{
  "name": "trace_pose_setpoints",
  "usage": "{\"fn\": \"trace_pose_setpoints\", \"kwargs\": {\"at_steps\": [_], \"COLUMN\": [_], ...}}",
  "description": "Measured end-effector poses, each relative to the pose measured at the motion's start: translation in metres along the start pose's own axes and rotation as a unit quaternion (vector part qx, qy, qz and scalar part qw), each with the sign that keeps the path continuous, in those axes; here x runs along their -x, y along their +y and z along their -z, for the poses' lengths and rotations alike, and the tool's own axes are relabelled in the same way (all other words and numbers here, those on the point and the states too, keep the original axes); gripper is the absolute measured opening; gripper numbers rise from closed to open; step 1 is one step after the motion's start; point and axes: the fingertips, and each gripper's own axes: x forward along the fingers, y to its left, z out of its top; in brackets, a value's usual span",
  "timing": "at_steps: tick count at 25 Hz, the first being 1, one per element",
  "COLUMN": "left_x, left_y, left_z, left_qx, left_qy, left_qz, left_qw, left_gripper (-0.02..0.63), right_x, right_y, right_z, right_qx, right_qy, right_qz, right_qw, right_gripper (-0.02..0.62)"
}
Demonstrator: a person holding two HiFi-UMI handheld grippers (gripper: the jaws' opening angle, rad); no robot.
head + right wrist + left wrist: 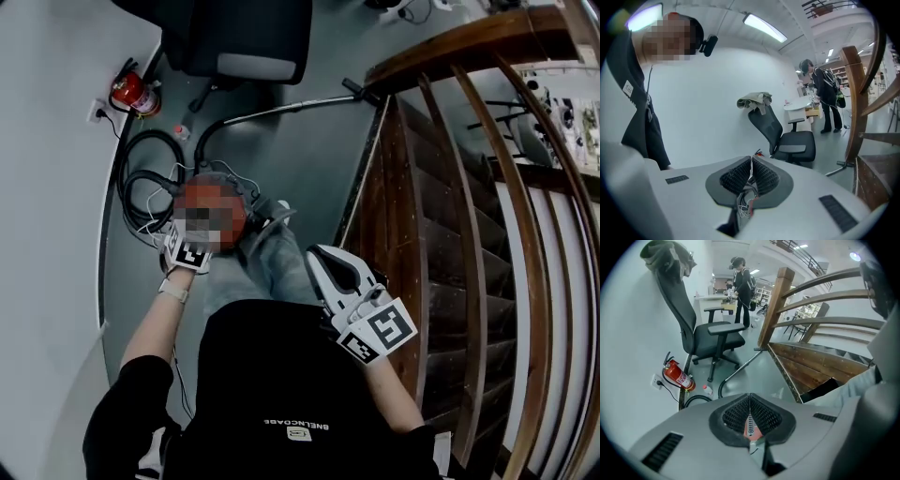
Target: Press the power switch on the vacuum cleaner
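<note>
The left gripper (190, 248), jaws pressed together, sits low at the red vacuum cleaner (214, 193) on the floor (281, 150) beside the stairs (441, 234), so the switch press looks imminent or underway but unconfirmed, while the right gripper (328, 270), also pressed together and empty, hangs apart.

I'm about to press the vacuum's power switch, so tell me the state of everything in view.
Left gripper: jaws shut.
Right gripper: jaws shut, nothing held.
Vacuum hose: coiled on the floor.
Wall socket: plug in it.
Office chair: upright, seat empty, cloth on headrest.
Fire extinguisher: leaning by the wall.
</note>
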Motion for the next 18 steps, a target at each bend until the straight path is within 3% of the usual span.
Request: {"fn": "trace_pose_setpoints", "kwargs": {"at_steps": [8,18], "left_x": [0.123,0.251], "left_y": [-0.042,-0.053], "left_z": [-0.073,-0.135], "left_qx": [-0.006,0.02], "left_qy": [-0.087,-0.192], "left_qz": [-0.02,-0.066], "left_qw": [0.996,0.979], "left_gripper": [0.015,0.015], "right_x": [0.017,0.012], "right_y": [0.01,0.01], "right_z": [-0.045,-0.086], "right_qx": [0.033,0.045], "right_qy": [-0.045,-0.078], "right_qz": [-0.03,-0.065], "right_qw": [0.998,0.994], "right_gripper": [0.034,0.034]}}
